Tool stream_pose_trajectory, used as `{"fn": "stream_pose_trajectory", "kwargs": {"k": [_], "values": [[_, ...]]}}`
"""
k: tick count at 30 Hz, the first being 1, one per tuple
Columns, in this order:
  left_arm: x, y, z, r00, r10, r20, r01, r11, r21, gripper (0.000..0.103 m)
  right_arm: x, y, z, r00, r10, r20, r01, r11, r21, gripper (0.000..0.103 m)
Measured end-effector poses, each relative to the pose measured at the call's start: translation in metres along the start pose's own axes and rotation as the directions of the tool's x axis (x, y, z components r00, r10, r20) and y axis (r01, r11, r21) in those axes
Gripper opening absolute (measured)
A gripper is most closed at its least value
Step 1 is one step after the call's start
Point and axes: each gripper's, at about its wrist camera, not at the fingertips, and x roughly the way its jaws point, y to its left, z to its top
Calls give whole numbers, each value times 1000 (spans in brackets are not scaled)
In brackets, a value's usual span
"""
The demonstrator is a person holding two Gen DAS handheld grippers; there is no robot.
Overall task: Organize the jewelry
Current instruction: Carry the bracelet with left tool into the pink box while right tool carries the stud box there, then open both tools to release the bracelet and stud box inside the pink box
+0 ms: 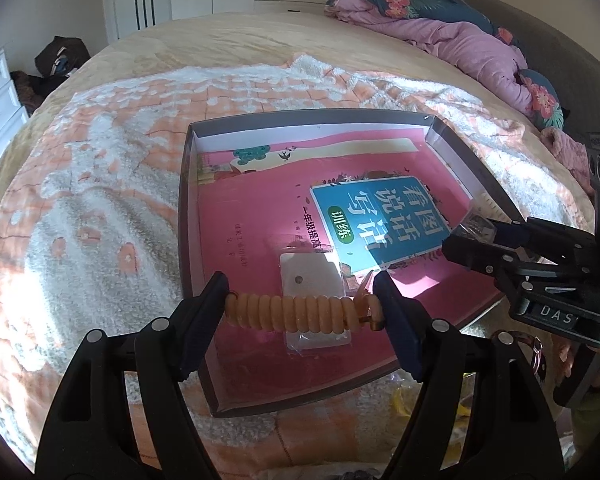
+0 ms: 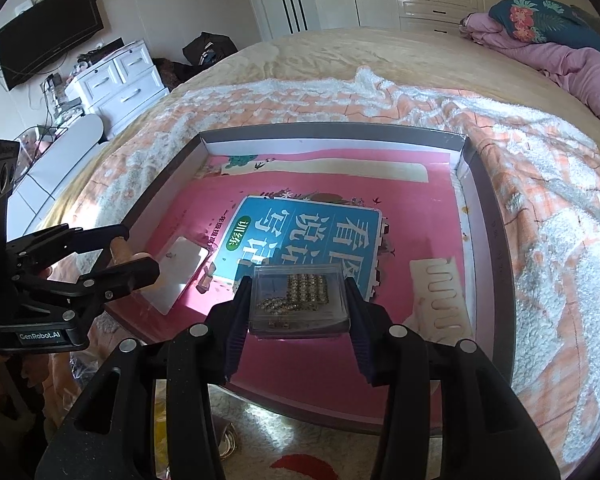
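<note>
A shallow dark-walled box [image 1: 188, 200] [image 2: 496, 232] lies on the bed, lined with a pink book cover. My left gripper [image 1: 302, 308] [image 2: 130, 254] is shut on an orange spiral coil bracelet [image 1: 296, 312] [image 2: 121, 254], held crosswise over the box's near left part. Under it lies a small clear bag with a white card [image 1: 310, 280] [image 2: 180, 276]. My right gripper [image 2: 300, 300] [image 1: 466, 240] is shut on a clear plastic case of gold rhinestone jewelry [image 2: 300, 300] [image 1: 476, 226], held just above the box's near right part.
A cream card with slots [image 2: 444, 296] lies in the box at the right. A peach and white blanket [image 1: 100, 220] surrounds the box. Pink bedding and floral pillows [image 1: 480, 48] lie at the far right. White drawers [image 2: 116, 84] stand left of the bed.
</note>
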Motion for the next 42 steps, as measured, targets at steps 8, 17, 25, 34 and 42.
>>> {"fn": "stream_pose_trajectory", "kwargs": {"k": [8,17,25,34,42], "values": [[0,-1,-1,1000,7,-5,-7,1000,-1,66,-3,0,-4,1000,3,-2,-3,1000,11,50],[-4,-3,-2,1000,9,-3,-9,1000,-1,72,-37,-6,-10,997,-15,72,11,999,51,65],[-19,-2,-5,1000,-4,7,4,1000,-25,79,-77,-14,-25,988,-6,152,-15,990,140,77],[-51,0,-6,998,16,63,-12,998,-55,93,-101,-7,-32,983,-7,184,-19,990,139,81],[-85,9,-8,993,41,113,-31,996,-88,93,-118,1,-34,978,-1,209,-24,993,119,83]]}}
